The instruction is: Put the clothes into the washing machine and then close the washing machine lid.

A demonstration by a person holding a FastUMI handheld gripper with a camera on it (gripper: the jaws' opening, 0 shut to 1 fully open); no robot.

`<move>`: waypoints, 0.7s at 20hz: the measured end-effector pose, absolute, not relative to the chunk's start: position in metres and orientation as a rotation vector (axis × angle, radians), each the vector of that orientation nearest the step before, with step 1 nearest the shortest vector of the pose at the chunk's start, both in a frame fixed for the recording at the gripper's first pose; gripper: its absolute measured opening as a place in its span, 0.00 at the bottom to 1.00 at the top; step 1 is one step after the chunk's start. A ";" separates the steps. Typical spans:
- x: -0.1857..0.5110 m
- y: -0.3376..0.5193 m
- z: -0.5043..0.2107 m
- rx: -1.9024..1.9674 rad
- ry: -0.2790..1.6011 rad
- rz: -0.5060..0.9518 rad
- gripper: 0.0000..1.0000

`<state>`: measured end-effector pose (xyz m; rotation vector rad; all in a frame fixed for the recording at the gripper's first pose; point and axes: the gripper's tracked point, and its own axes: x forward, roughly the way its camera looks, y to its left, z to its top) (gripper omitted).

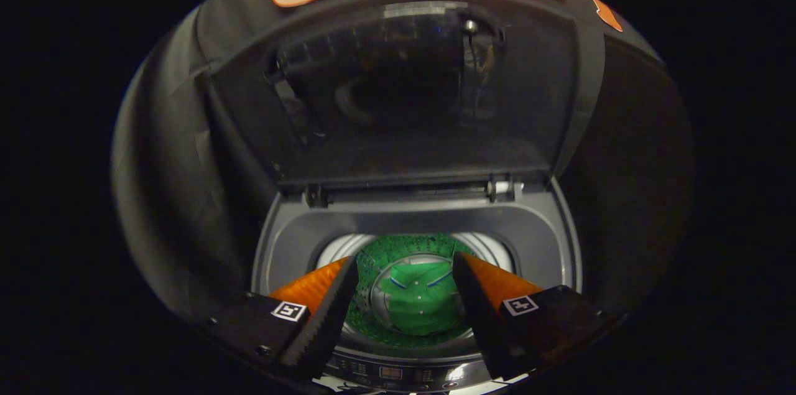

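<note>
1. One view, gripper cam: looks down & fwd into a top-load washing machine [547, 239]. Its lid [410, 90] stands raised behind the opening, hinged at the back edge, tilted up toward the booth wall.
2. Clothes: a green garment [418, 305] w/ light trim lies at the bottom of the drum [485, 249], roughly centred. It looks loose & settled, not hanging over the rim.
3. Gripper [404, 286]: fingers spread wide, nothing between them. Both fingers frame the drum opening; the garment sits below & beyond them, apart from both, no contact.
4. Ctrl panel [398, 373] of the machine shows just under the fingers at the near edge, so the gripper hangs above the front of the tub.
5. Progress, my read: step 1 (clothes in) appears done, since the garment is inside and the fingers are empty. Can't tell if other clothes wait outside; none seen here.
6. Left to do: step 2, shut the lid. It's fully open, not yet touched.
7. Next move, prob.: lift the gripper clear of the opening, reach to the lid's top or front edge, pull it fwd & down onto the tub.
8. Risk: lid is dark, glossy & see-through in the middle, so the edge may be hard to judge; a push w/ open fingers could slip off.
</note>
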<state>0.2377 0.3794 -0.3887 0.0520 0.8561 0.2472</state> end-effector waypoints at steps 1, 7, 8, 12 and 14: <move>0.243 0.380 -0.380 0.052 0.832 0.246 0.99; 0.275 0.388 -0.310 0.005 0.692 0.279 0.99; 0.281 0.392 -0.297 0.012 0.669 0.284 0.99; 0.311 0.401 -0.239 0.041 0.572 0.299 0.99; 0.326 0.403 -0.218 0.030 0.530 0.296 0.99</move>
